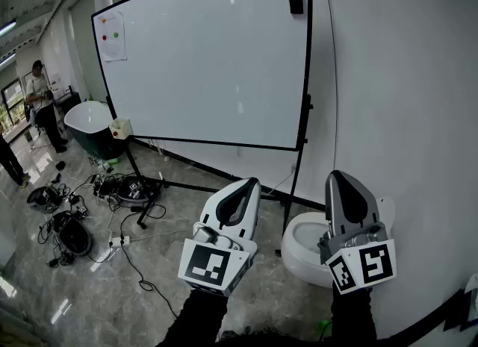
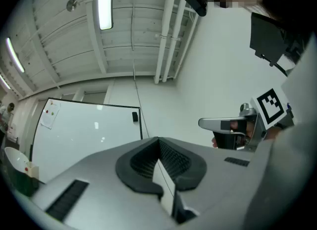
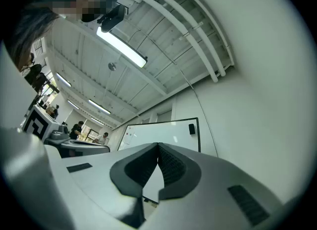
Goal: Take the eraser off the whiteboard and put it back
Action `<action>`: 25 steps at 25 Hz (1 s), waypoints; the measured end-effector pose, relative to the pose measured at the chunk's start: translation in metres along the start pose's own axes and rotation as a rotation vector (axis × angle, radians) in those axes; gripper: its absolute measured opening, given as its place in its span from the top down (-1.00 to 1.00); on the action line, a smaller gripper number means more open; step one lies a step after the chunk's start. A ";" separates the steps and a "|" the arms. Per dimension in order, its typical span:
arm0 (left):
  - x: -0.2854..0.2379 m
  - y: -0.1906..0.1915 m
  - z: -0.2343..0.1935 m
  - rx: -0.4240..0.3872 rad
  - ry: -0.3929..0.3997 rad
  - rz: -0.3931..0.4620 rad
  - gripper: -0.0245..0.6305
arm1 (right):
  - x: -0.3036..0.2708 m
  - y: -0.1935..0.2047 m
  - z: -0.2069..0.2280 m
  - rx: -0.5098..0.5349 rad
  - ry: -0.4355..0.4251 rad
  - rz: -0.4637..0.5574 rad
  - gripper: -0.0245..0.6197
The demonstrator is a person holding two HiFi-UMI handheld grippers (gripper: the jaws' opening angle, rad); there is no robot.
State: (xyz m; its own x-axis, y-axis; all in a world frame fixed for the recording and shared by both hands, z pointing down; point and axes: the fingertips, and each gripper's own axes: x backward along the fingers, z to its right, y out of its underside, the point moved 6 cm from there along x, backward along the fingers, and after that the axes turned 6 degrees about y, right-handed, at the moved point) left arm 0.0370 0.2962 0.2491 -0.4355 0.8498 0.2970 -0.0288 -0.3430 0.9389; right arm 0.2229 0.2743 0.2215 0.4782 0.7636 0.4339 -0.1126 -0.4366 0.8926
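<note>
- Far to the left, a heap of cables (image 1: 75, 222) lies on the floor. I must walk up to the board, and I think I could trip if I step that way.
- The whiteboard (image 1: 202, 62) stands on thin black legs (image 1: 142, 181) and is well apart from me. If I push too hard on it, I think it could wobble or tip back.
- My left gripper (image 1: 250, 183) is held up in front of me, below the board. Its jaws are pressed together and there is nothing in them. It touches nothing.
- The eraser (image 1: 296, 1) is small and black. It sticks to the board high up in the top right corner, close to the frame. It is up high, so I may have to stretch, and then my aim could be poor.
- My right gripper (image 1: 337, 176) is closest to that corner, so I would use it. Its jaws are pressed together too, with nothing in them. If I reach up like this, the closed tip will only bump the eraser, and it may slide or fall. I must spread the jaws first.
- A white bowl (image 1: 310, 248) sits on the floor under that side. If my pinch is weak, the eraser could drop down near it.
</note>
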 end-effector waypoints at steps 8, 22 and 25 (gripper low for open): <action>-0.007 -0.004 -0.009 -0.035 0.017 -0.016 0.91 | -0.010 0.001 -0.005 0.006 0.009 0.003 0.90; -0.009 -0.017 -0.043 -0.059 0.052 -0.017 0.91 | -0.041 -0.009 -0.030 0.021 0.020 0.030 0.90; -0.014 -0.015 -0.047 -0.051 0.054 -0.014 0.91 | -0.045 -0.006 -0.031 0.024 0.023 0.025 0.90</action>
State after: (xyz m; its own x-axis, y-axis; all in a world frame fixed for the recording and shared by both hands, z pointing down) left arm 0.0014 0.2709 0.2227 -0.4825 0.8324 0.2725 -0.0806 -0.3520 0.9325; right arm 0.1755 0.2572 0.2002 0.4557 0.7628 0.4588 -0.1034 -0.4665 0.8784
